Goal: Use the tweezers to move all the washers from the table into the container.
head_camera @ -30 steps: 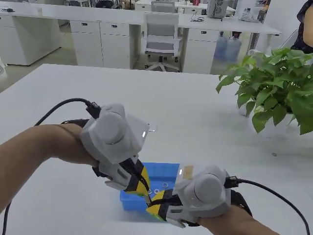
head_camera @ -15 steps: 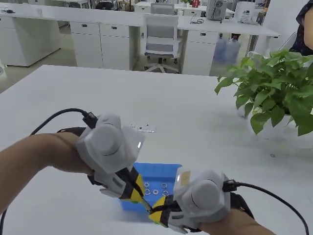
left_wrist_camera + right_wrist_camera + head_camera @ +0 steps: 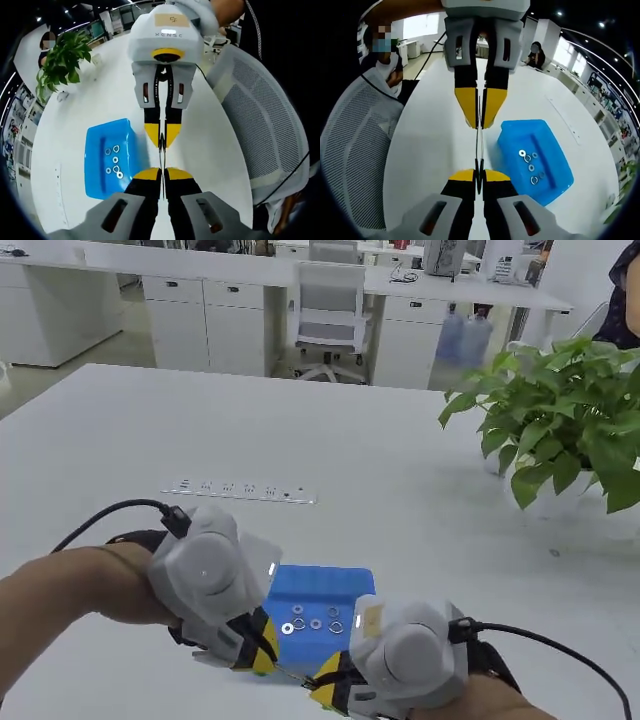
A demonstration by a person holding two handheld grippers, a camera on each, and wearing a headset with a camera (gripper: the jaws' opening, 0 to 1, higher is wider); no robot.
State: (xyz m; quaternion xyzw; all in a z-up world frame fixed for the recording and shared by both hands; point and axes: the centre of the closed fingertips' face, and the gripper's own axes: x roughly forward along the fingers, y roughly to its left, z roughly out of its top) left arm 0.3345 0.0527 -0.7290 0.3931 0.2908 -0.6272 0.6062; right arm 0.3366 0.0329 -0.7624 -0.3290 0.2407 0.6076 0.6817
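Clamping one thin pair of tweezers between them, the left gripper and the right gripper meet nose to nose at the bottom centre of the head view. Each has its yellow-tipped jaws pressed together on an opposite end of the tool. In the left gripper view its own jaws rise from the bottom edge, and the tweezers run up into the facing right gripper.

The blue container sits just above the two grippers in the head view. Its lower rim lies close beside the tweezers, though I cannot tell if they touch. Several washers lie loose on its floor, grouped toward the lower left part of the tray. In the right gripper view the container lies right of the jaws, apart from them.

Bare white table opens across the middle of the head view. A power strip lies well above the container, and a potted plant stands at the right edge. The table's far edge crosses the upper third of the frame, with an office chair beyond it. In the left gripper view the table's edge curves down the right side against a mesh chair.
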